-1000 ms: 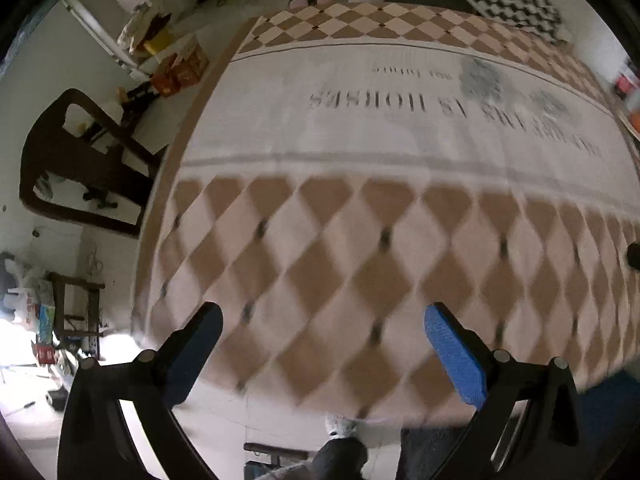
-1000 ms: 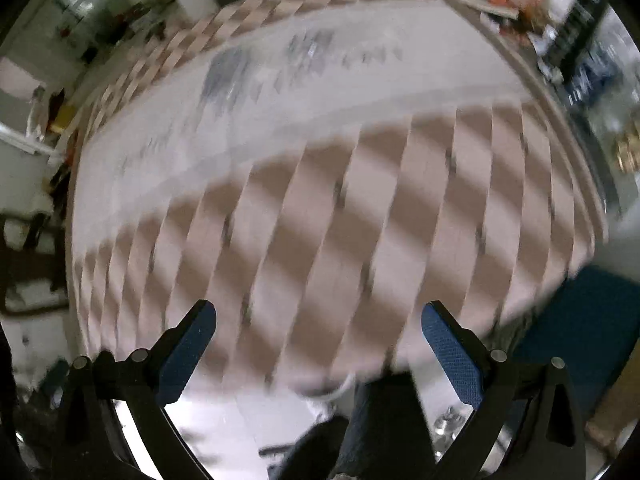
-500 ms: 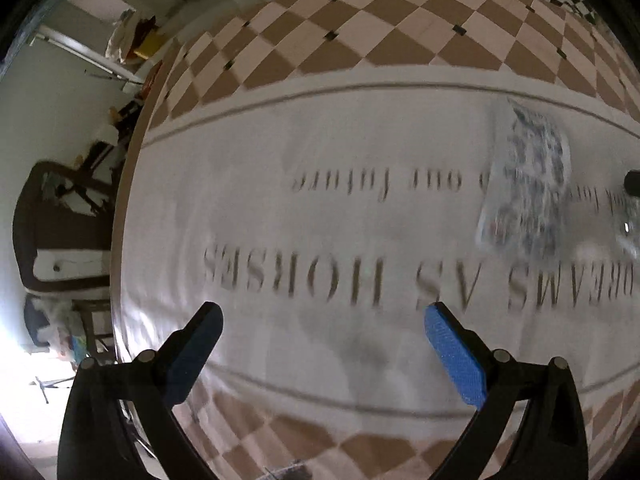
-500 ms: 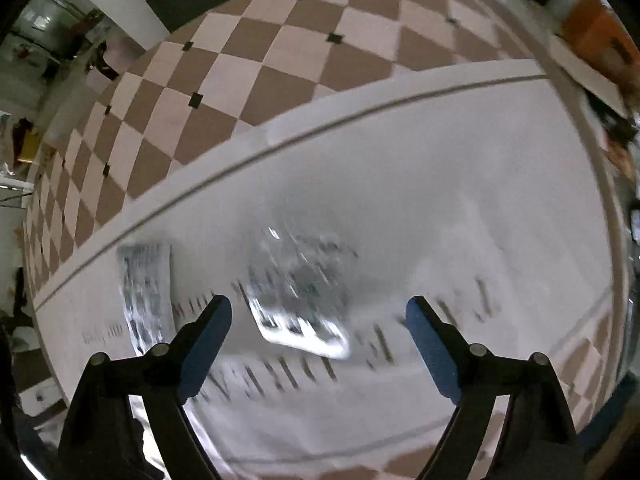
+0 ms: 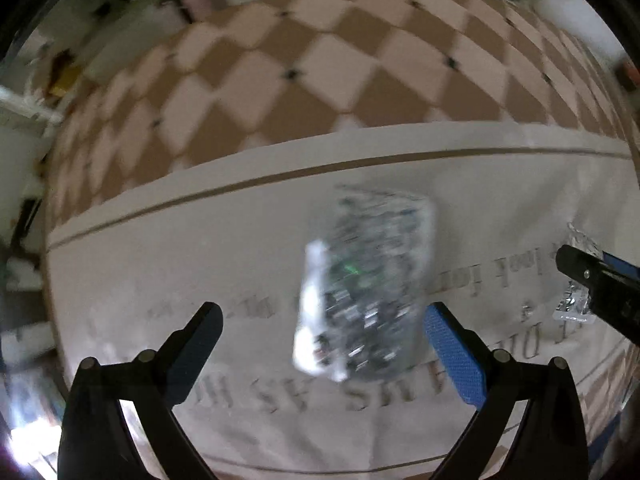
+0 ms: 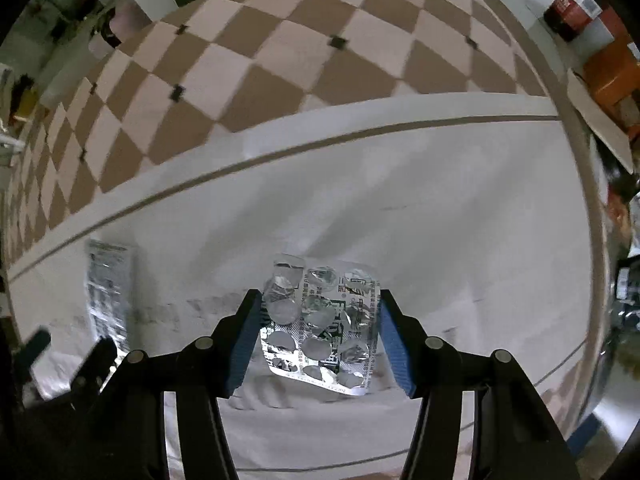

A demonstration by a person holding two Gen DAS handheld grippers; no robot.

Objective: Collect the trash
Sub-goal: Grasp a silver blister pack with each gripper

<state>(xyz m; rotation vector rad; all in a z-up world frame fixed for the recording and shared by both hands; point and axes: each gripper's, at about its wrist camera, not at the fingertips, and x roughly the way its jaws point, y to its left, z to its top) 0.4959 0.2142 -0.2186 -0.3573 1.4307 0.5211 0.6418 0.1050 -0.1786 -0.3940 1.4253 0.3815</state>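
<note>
Right wrist view: I had the right tool point(image 6: 318, 340) closed down onto an emptied foil blister pack point(image 6: 320, 326), one blue pad against each long edge. The pack sat tilted between the pads, its far end raised off the white cloth point(image 6: 440, 208); popped pockets and dark print were legible on its face. Whether the near end touched the cloth, I could not tell.

Left wrist view: the left tool point(image 5: 322, 350) stood wide open, holding nothing. A second blister pack point(image 5: 366, 292) showed between the spread pads and just beyond them, heavily blurred, apparently lying on the white cloth over the printed lettering point(image 5: 304, 394). I could not tell whether either pad touched it. From the right wrist the same pack point(image 6: 108, 288) lay flat on the cloth, well to the left of the gripped one, with the dark left tool point(image 6: 92, 364) just near of it.

At the right edge of the left view, the right tool point(image 5: 596, 280) with its foil pack point(image 5: 574, 300).

Farther off, a thin brown line point(image 6: 360, 132) crossed the cloth; beyond it a brown and cream diamond pattern point(image 6: 280, 52) ran to the bench's far edge
</note>
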